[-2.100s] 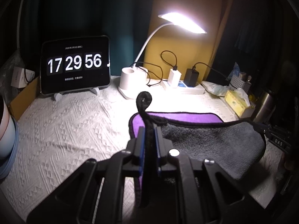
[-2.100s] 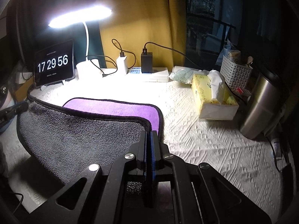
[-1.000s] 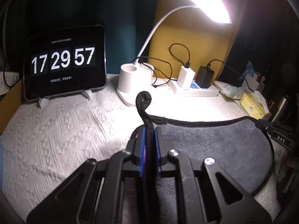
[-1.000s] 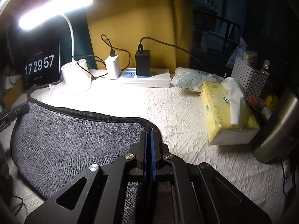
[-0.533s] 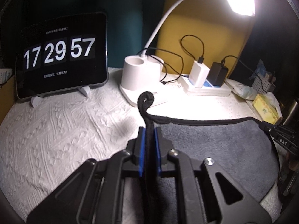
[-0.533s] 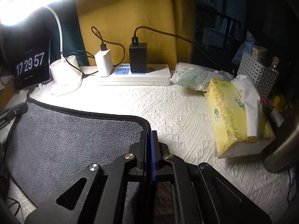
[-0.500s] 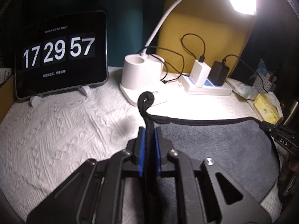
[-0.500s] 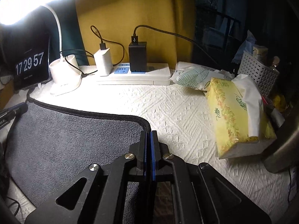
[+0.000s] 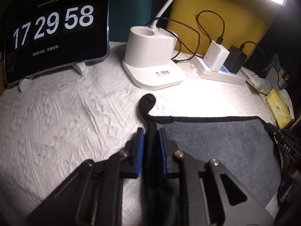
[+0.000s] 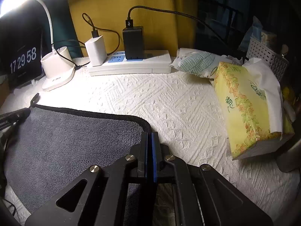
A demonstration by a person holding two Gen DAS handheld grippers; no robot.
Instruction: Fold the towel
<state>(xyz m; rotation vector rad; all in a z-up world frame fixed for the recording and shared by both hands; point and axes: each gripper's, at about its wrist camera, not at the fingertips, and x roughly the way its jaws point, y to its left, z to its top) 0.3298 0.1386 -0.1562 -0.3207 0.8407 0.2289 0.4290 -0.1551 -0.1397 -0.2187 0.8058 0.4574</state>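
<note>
A grey towel with black piping lies folded on the white textured tablecloth, grey side up; it also shows in the right wrist view. My left gripper is shut on the towel's far left corner, whose black hanging loop sticks up past the fingertips. My right gripper is shut on the towel's far right corner. The left gripper's tip shows at the left edge of the right wrist view.
Behind the towel stand a tablet clock, a white lamp base and a power strip with chargers. A yellow tissue pack, a wrapped packet and a white basket are at the right.
Both grippers carried the towel's near edge forward toward the lamp and down. The purple underside seen two seconds ago is covered; only the grey side shows.
</note>
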